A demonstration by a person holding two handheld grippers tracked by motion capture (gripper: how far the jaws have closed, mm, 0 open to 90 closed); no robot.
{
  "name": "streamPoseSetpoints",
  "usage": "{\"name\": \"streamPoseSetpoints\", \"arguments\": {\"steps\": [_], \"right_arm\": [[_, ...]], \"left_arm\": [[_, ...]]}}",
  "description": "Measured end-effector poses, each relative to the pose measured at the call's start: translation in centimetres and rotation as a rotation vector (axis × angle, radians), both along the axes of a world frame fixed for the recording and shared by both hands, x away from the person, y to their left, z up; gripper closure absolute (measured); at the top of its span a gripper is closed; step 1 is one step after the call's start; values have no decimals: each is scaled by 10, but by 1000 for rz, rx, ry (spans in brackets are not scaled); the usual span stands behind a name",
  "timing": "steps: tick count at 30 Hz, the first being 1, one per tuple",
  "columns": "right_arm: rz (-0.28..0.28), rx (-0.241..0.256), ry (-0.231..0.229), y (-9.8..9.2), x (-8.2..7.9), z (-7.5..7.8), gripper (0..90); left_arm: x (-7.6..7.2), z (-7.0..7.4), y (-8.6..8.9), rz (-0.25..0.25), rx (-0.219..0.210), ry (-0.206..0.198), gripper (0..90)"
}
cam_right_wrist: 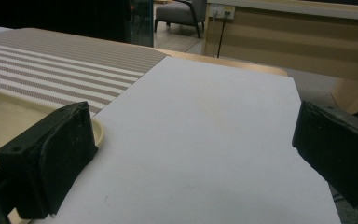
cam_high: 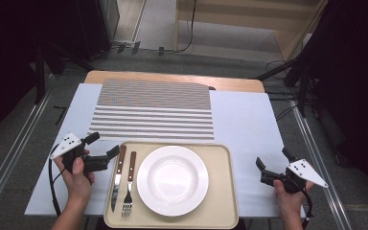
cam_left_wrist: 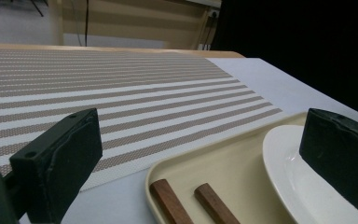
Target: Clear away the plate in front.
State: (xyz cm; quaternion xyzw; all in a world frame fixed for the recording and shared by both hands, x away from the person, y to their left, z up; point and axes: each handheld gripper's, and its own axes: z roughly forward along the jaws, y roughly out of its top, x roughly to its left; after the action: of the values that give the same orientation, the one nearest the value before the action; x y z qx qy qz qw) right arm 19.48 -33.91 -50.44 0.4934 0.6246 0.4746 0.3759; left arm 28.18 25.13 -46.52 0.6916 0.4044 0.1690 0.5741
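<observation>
Nearest me, a cream tray (cam_high: 220,201) sits at the front edge of the surface (cam_high: 247,120). In it a white plate (cam_high: 172,180) lies at the middle, bare as far as I can see. Left of the plate lie a fork (cam_high: 129,187) and, further left, a knife (cam_high: 116,179), both with brown wooden handles pointing away from me, side by side and apart from the plate.

My left tongs (cam_high: 103,149) hang just off the tray's left rim, near the knife handle. Their jaws stand wide apart and grip nothing; in the left gripper view one jaw is over the white sheet and the other overlaps the plate's edge, with the two handles low between them. I cannot tell whether they touch anything.

My right tongs (cam_high: 274,162) sit well right of the tray over bare white sheet, jaws likewise spread and holding nothing. In the right gripper view the tray's corner is just behind the left jaw.

Beyond the tray lies a striped mat (cam_high: 153,110), its near edge just beside the tray's far rim. Past it the wooden edge of the surface shows, then the floor (cam_high: 172,57) with cables.
</observation>
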Motion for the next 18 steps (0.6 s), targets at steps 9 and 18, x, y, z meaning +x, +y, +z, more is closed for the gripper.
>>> {"name": "streamPoseSetpoints", "arguments": {"steps": [9,18], "right_arm": [[-1,0,-1,0,0,0,0],[-1,0,0,-1,0,0,0]], "left_arm": [[-1,-5,16,41,28,-14,0],[-3,-6,32,77,47,-26,0]]}}
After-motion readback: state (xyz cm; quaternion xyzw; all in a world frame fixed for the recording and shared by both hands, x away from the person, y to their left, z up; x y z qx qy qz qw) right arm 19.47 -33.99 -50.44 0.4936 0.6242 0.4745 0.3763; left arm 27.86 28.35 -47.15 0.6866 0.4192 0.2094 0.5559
